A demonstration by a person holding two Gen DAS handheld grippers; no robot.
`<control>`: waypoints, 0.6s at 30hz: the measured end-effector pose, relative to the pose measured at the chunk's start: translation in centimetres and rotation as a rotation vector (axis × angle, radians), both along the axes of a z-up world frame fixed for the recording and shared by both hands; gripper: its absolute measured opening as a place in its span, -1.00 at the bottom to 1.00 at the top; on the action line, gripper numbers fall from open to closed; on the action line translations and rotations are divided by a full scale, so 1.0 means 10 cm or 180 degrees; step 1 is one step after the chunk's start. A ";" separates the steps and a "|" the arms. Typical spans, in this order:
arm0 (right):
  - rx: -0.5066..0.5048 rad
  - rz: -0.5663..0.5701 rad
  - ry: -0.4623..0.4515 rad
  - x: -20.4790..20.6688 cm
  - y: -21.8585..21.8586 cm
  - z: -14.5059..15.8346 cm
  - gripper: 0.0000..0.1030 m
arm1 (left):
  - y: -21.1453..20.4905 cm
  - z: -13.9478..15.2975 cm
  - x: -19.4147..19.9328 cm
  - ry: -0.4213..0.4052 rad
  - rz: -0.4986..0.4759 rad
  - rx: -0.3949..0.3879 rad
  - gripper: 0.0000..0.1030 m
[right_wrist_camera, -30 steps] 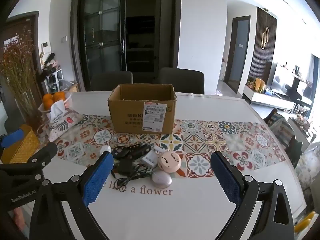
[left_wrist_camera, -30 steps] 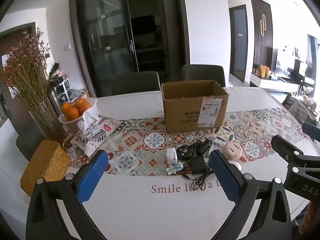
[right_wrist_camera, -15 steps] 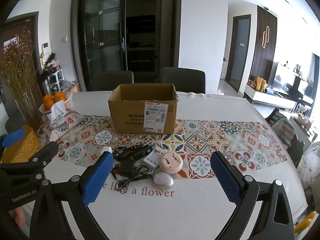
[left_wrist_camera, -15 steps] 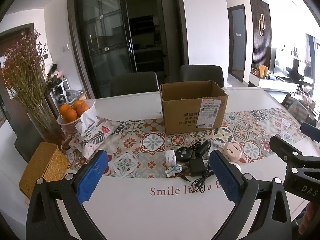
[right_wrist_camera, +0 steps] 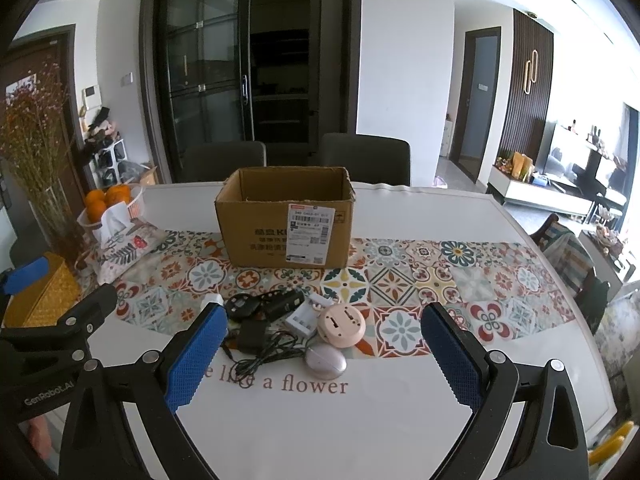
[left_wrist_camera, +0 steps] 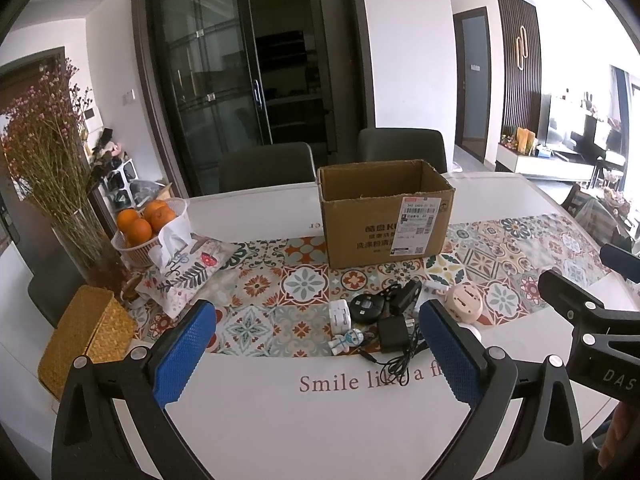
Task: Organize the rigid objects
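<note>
An open cardboard box point(left_wrist_camera: 386, 216) point(right_wrist_camera: 285, 216) stands on the patterned runner. In front of it lies a cluster of small items: a white plug adapter point(left_wrist_camera: 339, 313), a black round device point(left_wrist_camera: 365, 309), a black charger with cable point(left_wrist_camera: 393, 337) point(right_wrist_camera: 251, 336), a small robot figure point(left_wrist_camera: 346, 339), a white battery case point(right_wrist_camera: 301, 322), a pink round device point(right_wrist_camera: 343, 325) point(left_wrist_camera: 464, 305) and a pale mouse point(right_wrist_camera: 325, 361). My left gripper point(left_wrist_camera: 316, 356) is open and empty above the near table. My right gripper point(right_wrist_camera: 324, 356) is open and empty, near the cluster.
A basket of oranges point(left_wrist_camera: 144, 220), a floral tissue pouch point(left_wrist_camera: 184, 268), a wicker box point(left_wrist_camera: 86, 340) and a vase of dried flowers point(left_wrist_camera: 48, 168) stand at the left. Two dark chairs point(left_wrist_camera: 266, 166) are behind the white table point(left_wrist_camera: 280, 420).
Both grippers have drifted slightly back and up; the view shifts a little. Nothing on the table has moved.
</note>
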State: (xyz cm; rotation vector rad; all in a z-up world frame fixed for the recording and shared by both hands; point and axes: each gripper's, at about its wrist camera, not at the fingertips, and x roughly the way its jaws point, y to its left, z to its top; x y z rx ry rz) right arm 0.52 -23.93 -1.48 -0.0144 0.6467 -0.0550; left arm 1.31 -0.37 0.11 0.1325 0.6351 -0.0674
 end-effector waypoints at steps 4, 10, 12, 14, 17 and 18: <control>0.0002 0.0005 0.0004 0.01 0.00 0.00 0.90 | -0.01 0.00 0.00 -0.0001 -0.0007 0.0000 1.00; 0.0013 0.0001 0.0014 0.01 0.00 0.00 0.90 | -0.01 -0.01 0.01 -0.0001 -0.0012 -0.0004 1.00; 0.0013 -0.0001 0.0013 0.02 0.00 0.00 0.90 | -0.01 -0.01 0.01 -0.0004 -0.0012 0.0001 1.00; 0.0016 0.0005 0.0020 0.03 0.00 -0.01 0.90 | -0.01 -0.01 0.01 -0.0003 -0.0013 -0.0005 1.00; 0.0019 0.0004 0.0018 0.03 0.00 -0.01 0.90 | -0.01 -0.01 0.02 0.0002 -0.0010 -0.0004 1.00; 0.0019 0.0004 0.0017 0.04 0.01 -0.01 0.90 | -0.01 -0.01 0.02 0.0001 -0.0009 -0.0003 1.00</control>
